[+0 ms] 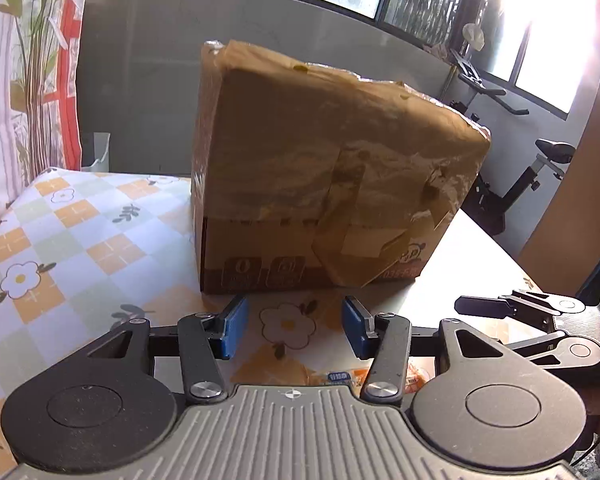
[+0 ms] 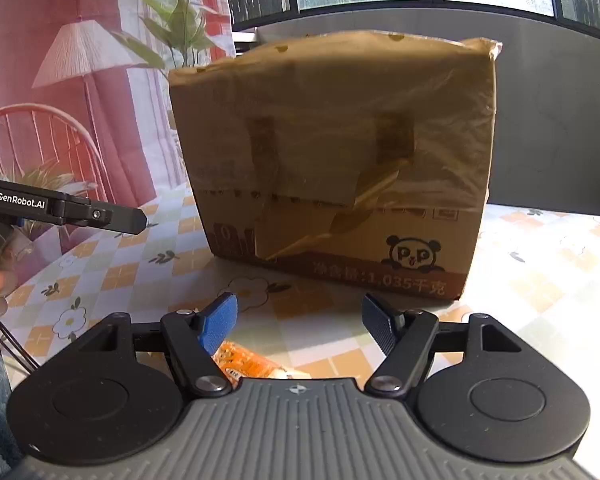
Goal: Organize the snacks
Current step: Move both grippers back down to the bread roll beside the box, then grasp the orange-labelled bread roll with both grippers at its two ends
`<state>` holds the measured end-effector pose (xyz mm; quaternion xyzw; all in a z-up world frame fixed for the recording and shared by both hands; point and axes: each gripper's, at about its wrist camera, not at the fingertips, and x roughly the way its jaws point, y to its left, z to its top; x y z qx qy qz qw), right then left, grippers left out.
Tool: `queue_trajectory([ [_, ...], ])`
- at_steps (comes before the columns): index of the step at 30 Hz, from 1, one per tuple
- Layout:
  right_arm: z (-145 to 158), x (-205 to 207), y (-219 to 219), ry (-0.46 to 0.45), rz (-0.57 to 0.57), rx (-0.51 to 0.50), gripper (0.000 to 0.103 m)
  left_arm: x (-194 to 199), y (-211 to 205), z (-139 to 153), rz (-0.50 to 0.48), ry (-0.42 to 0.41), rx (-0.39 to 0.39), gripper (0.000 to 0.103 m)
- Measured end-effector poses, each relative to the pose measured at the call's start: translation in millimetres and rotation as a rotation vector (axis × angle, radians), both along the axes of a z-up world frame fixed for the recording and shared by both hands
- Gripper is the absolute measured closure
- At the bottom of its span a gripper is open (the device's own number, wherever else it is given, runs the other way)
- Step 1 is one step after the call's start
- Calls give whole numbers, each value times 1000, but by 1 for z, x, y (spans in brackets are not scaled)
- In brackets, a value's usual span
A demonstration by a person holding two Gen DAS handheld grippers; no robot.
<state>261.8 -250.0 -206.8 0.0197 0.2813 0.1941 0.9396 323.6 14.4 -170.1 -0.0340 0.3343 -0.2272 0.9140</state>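
Orange snack packet [image 2: 246,362] flat on checked tablecloth [image 1: 60,240], right under both claws, touching neither. Left gripper [image 1: 294,330] spread wide, empty. Right gripper [image 2: 300,326] likewise wide apart, empty. Taped cardboard box [image 2: 340,160] upright just ahead, blocking forward path. Exercise bike [image 1: 532,176] behind table.

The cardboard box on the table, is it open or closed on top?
Closed, as far as visible. The cardboard box stands upright with its top flaps folded down and taped over; neither view shows the top from above.
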Motion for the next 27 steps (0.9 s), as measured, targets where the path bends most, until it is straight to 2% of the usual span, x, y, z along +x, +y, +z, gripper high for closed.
queue_trajectory([
  [8,-26,-7,20,97,80,-66,36,1,-9,-36,-36,131,-28,50],
  [16,-36,-1,22,159,86,-73,41,0,-22,-61,-50,225,-57,50],
  [18,-36,-1,23,173,91,-70,49,-1,-22,-65,-55,234,-81,50],
  [27,-35,1,24,177,87,-76,52,-1,-26,-65,-63,234,-76,50],
])
